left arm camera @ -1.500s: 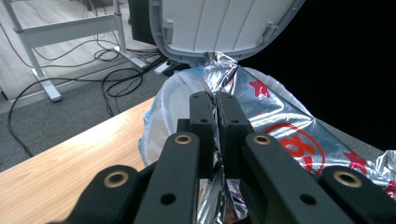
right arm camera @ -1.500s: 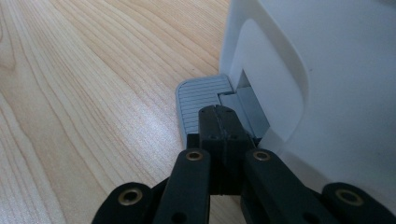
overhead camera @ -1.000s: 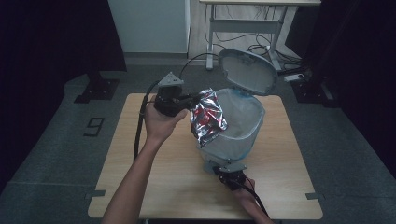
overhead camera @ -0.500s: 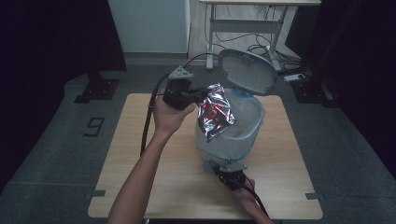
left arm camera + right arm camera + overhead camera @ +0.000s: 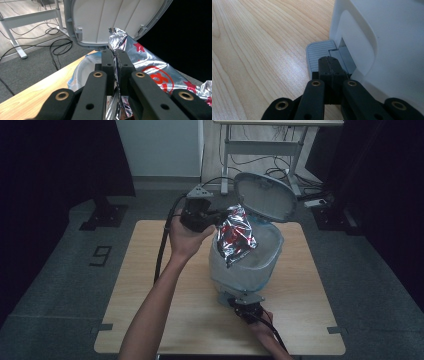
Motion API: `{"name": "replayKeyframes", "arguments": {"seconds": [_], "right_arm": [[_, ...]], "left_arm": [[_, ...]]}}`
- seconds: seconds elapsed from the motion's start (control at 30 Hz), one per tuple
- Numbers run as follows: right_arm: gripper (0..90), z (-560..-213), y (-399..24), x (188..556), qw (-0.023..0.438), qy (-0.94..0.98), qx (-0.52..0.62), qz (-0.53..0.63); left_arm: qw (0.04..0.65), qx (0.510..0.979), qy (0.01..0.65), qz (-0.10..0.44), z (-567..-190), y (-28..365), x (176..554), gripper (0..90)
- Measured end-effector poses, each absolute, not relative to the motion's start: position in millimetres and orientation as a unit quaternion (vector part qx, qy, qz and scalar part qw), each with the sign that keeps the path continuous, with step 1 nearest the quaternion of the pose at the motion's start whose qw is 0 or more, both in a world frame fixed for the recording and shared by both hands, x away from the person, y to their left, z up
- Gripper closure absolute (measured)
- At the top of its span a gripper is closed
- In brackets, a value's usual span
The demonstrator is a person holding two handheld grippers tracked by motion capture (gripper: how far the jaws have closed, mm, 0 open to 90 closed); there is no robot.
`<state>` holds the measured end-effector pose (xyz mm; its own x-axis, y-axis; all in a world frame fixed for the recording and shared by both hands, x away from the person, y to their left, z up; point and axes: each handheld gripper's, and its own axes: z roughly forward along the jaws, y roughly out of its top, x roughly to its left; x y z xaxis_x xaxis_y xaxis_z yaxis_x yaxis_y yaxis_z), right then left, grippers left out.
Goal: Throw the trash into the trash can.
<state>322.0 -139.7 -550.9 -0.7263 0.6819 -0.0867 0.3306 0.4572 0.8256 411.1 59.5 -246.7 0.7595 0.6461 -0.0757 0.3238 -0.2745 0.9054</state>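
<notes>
The crinkled foil bag (image 5: 236,237), judged light, limp and slippery, is held by its top edge in the clamped left gripper (image 5: 216,217) above the far-right bin (image 5: 260,270), whose pedal (image 5: 320,56) is pressed by the closed right gripper (image 5: 329,62).

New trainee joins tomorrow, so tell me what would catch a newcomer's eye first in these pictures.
The crinkled silver foil bag with red print, pinched in the left gripper above the open pedal bin at the table's middle. Next, the bin's lid standing up behind it, while the shut right gripper presses the grey pedal.
</notes>
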Motion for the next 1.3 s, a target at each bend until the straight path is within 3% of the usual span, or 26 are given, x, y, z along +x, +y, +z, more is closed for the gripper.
{"name": "replayKeyframes", "arguments": {"seconds": [1.3], "right_arm": [[90.0,-551,-140,322,0.205,0.828,0.306,0.422]], "left_arm": [[0.521,0.777,0.325,0.139,-264,32,445,86.7]]}}
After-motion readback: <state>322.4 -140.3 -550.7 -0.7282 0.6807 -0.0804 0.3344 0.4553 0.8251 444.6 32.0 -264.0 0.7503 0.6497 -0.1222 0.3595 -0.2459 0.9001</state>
